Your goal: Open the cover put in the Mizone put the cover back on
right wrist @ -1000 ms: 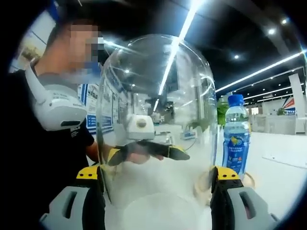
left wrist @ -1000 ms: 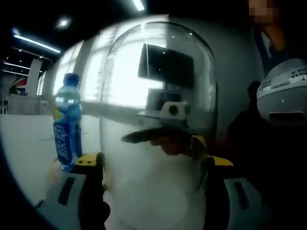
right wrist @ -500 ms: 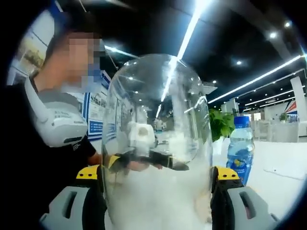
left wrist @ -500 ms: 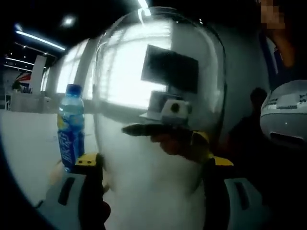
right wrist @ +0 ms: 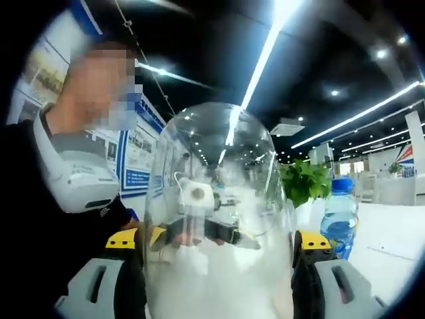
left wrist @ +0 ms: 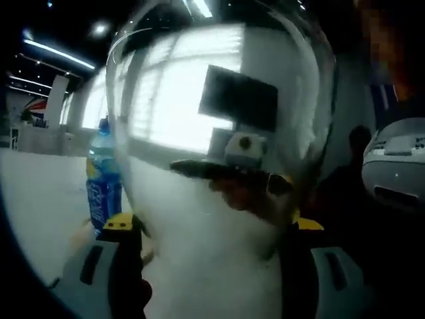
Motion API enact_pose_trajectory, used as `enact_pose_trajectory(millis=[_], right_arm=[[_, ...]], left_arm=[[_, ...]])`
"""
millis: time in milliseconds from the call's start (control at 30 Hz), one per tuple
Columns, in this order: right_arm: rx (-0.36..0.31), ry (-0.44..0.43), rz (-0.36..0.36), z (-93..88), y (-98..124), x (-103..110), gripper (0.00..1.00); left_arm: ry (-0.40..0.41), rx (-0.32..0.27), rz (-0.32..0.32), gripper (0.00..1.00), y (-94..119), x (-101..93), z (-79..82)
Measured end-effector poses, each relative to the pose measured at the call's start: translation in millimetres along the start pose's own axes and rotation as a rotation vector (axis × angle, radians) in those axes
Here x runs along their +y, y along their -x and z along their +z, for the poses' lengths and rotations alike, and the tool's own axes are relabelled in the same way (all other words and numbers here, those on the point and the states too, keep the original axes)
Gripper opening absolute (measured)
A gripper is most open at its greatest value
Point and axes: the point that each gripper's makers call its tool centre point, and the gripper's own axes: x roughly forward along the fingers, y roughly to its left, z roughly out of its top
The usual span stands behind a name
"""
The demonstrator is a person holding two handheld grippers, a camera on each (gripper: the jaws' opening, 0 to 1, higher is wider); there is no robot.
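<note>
Behind your work: a green plant (right wrist: 307, 183), ceiling light strips (right wrist: 264, 58), blue wall posters (right wrist: 136, 159), bright windows (left wrist: 174, 100).

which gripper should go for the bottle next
Left, marginally: the bottle looks bigger and nearer beside the left gripper. Both it and the right gripper hold the dome, which must go down first.

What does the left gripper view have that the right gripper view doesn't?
Left gripper view alone: bright windows seen through the glass, and a dark square panel.

Right gripper view alone: a leafy green plant, long ceiling lights, and blue wall posters.

Both: the clear dome cover held between each view's own jaws, the other gripper seen through it, the blue Mizone bottle standing beside it on the white table, and a person in black.
</note>
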Motion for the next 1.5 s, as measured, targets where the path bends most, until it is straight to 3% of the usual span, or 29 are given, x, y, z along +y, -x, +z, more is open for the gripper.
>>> enact_pose_trajectory(millis=[567,967,1200,1367,1500], right_arm=[[-0.022,0.031,-0.012,11.1,1.7,1.1,0.85],[-0.029,0.087,-0.022,32.0,-1.1,4.4,0.85],[0.008,0.115,-0.021,36.5,-7.4,5.7,0.85],[-0.018,0.101,-0.025,47.8,-5.4,-0.6,0.85],[-0.028,0.101,-0.027,54.3,-7.0,-3.6,0.85]], left_arm=[[-0.066,-0.035,0.008,0.79,-3.1,-7.3,25.6],[-0.133,-0.052,-0.006,0.78,-5.4,-11.5,50.0],[-0.164,-0.028,-0.006,0.78,-6.9,-10.1,56.4],[-0.154,-0.059,-0.008,0.78,-7.3,-7.5,71.1],[-0.162,-0.052,-0.008,0.78,-7.7,-5.5,78.1]])
